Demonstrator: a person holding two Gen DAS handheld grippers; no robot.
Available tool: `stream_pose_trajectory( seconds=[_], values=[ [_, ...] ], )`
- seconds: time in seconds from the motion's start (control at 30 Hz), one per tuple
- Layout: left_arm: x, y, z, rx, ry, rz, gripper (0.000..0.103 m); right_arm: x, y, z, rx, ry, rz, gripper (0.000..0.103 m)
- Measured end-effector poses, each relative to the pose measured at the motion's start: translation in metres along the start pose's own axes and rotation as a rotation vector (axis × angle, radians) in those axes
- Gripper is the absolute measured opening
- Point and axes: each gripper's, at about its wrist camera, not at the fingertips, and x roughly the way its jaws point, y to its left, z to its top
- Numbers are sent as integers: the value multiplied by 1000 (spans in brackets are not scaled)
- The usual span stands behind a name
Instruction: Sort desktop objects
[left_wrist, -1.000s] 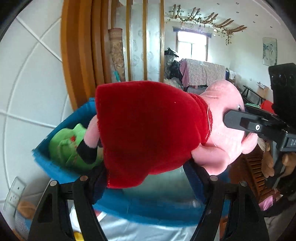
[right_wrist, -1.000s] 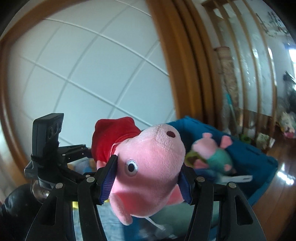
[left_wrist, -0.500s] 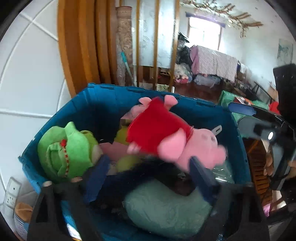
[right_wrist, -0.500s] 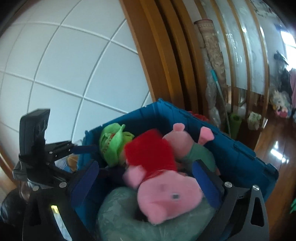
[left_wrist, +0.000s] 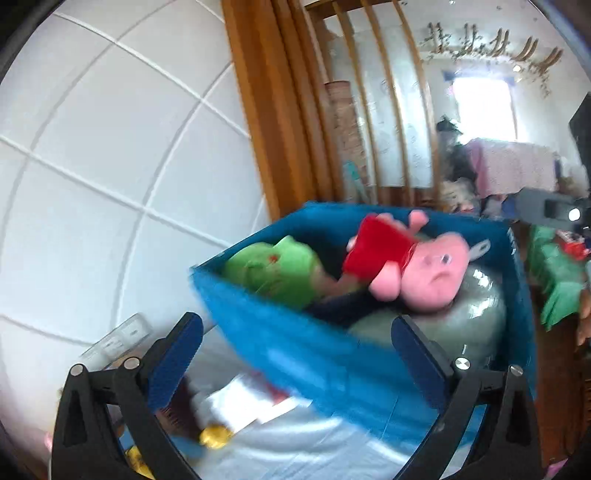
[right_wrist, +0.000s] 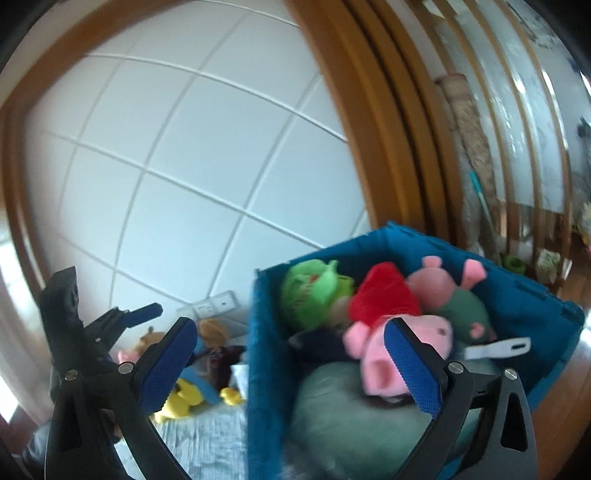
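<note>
The pink pig toy in the red dress (left_wrist: 413, 266), held between both grippers a second ago, now lies loose in the blue bin (left_wrist: 280, 332), resting on a grey-green cushion (left_wrist: 476, 306) beside a green plush (left_wrist: 273, 269) and a second pig (right_wrist: 458, 295). The left gripper (left_wrist: 295, 354) and the right gripper (right_wrist: 291, 362) both stand wide with nothing between their pads. That toy looks sorted, and the yellow plush (right_wrist: 181, 398) and other toys on the surface beside the bin likely come next.
</note>
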Motion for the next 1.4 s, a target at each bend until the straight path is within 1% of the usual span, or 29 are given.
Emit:
stream_pose_trajectory(
  seconds=[0.1,0.2,0.27,0.33,0.4,0.5,0.6,0.67,0.7,0.8,0.87,0.9,0.93,1.03,1.1,1.17,1.23,1.4],
  values=[
    [-17,0,-15,-12,24,24,103,-15,27,-19,-35,-27,-7,103],
    [-32,-3,-19,-50,28,54,103,-34,40,-31,-32,-44,-21,103],
    [-43,-13,-17,-54,14,101,103,-48,45,-37,-22,-56,-35,103],
    [-53,-25,-17,-48,-1,145,103,-63,48,-42,-7,-68,-59,103],
    [-64,-43,-16,-15,-28,174,103,-78,51,-48,0,-85,-78,103],
    [-78,-76,-17,28,-36,245,103,-92,55,-54,-12,-105,-81,103],
    [-93,-108,-15,65,-41,272,103,-107,53,-59,-33,-95,-56,103],
    [-102,-127,-12,66,-52,337,103,-119,49,-58,-47,-102,-47,103],
    [-106,-133,-10,56,-55,350,103,-126,44,-57,-54,-102,-46,103],
    [-120,-151,-10,31,-67,370,103,-146,32,-58,-66,-95,-65,103],
    [-130,-163,-13,38,-80,404,103,-157,22,-62,-62,-92,-82,103],
    [-132,-167,-15,43,-83,409,103,-162,18,-65,-56,-94,-94,103],
    [-134,-169,-17,45,-76,408,103,-165,14,-68,-40,-100,-109,103],
    [-140,-175,-22,52,-57,406,103,-164,12,-69,0,-86,-98,103],
    [-142,-171,-28,49,-32,421,103,-168,21,-71,-9,-116,-100,103],
    [-147,-165,-35,37,-14,440,103,-168,32,-75,-47,-119,-83,103],
    [-150,-156,-41,14,-2,450,103,-166,43,-82,-92,-110,-83,103],
    [-158,-143,-50,-7,9,491,103,-152,62,-96,-88,-69,-37,103]
  ],
)
